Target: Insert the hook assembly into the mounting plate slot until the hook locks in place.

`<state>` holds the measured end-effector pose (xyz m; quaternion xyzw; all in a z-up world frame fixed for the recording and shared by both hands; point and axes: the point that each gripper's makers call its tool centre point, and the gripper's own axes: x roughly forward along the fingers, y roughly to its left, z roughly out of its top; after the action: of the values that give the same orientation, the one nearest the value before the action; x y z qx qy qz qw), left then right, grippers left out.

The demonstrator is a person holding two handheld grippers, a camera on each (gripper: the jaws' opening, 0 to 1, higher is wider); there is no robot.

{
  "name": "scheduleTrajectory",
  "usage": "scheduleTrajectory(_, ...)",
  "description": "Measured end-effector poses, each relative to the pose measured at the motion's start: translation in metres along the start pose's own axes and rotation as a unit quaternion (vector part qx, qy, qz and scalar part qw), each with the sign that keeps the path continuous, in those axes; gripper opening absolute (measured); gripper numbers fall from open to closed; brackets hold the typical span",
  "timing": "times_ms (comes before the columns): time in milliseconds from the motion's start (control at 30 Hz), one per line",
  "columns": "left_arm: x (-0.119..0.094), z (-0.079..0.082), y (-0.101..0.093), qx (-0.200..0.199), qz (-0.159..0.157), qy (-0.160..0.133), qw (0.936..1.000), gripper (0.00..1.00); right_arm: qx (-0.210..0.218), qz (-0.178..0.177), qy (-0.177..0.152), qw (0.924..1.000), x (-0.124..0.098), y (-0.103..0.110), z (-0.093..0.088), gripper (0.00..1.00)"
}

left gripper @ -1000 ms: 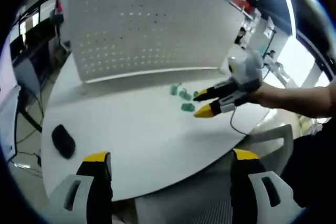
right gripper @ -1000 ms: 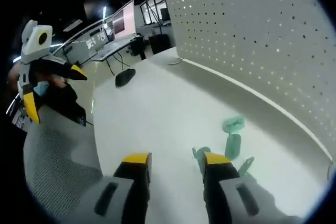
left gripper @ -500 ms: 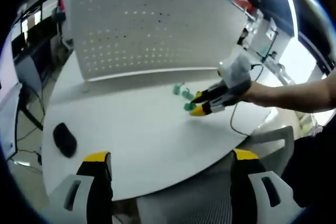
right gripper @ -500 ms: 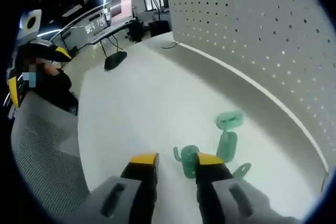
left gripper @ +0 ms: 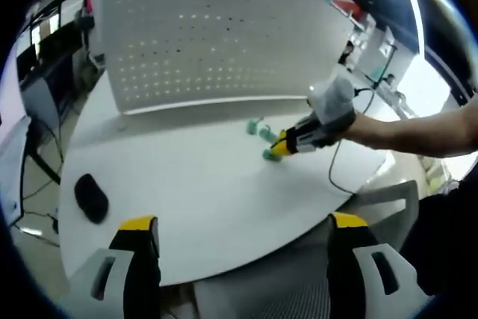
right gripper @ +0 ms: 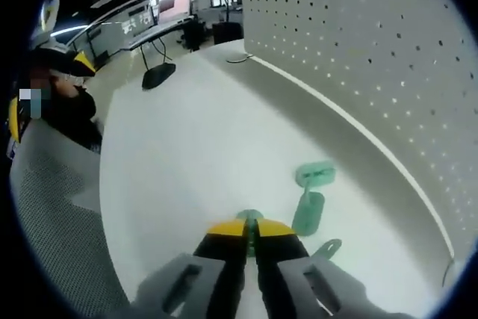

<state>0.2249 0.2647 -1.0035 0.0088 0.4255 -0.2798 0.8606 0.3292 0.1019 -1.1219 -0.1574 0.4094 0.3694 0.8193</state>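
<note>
Over on my left side, my left gripper [left gripper: 237,237] hangs back off the table's [left gripper: 187,184] edge, jaws wide apart and holding nothing. Further right, my right gripper [right gripper: 250,229] has its yellow tips pinched together on a green hook piece [right gripper: 249,217] lying on the tabletop, just beside the other green parts [right gripper: 310,199] near the white pegboard [right gripper: 373,42]. So I'd say I'm at the pickup step. Next I'd need to lift it cleanly and line it up with its slot.
</note>
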Motion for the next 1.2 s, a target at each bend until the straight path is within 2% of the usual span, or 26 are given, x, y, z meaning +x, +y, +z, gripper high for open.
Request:
scheduleTrajectory(267, -0.003, 0.001, 0.001, -0.001, 0.003, -0.004, 1.0, 0.95, 0.032, 0.0, -0.014, 0.9994, -0.005, 0.001, 0.003, 0.0)
scheduleTrajectory(567, -0.007, 0.014, -0.003, 0.0, -0.002, -0.019, 0.9998, 0.95, 0.051, -0.007, -0.044, 0.9977, -0.018, 0.0, 0.015, 0.0)
scheduleTrajectory(933, -0.012, 0.032, -0.014, 0.009, -0.011, -0.04, 0.9991, 0.95, 0.057, -0.009, -0.086, 0.9946, -0.043, 0.001, 0.039, 0.0)
scheduleTrajectory(1200, -0.017, 0.045, -0.017, 0.025, -0.011, -0.054, 0.9982, 0.94, 0.08, -0.015, -0.143, 0.9864, -0.069, 0.003, 0.066, 0.0)
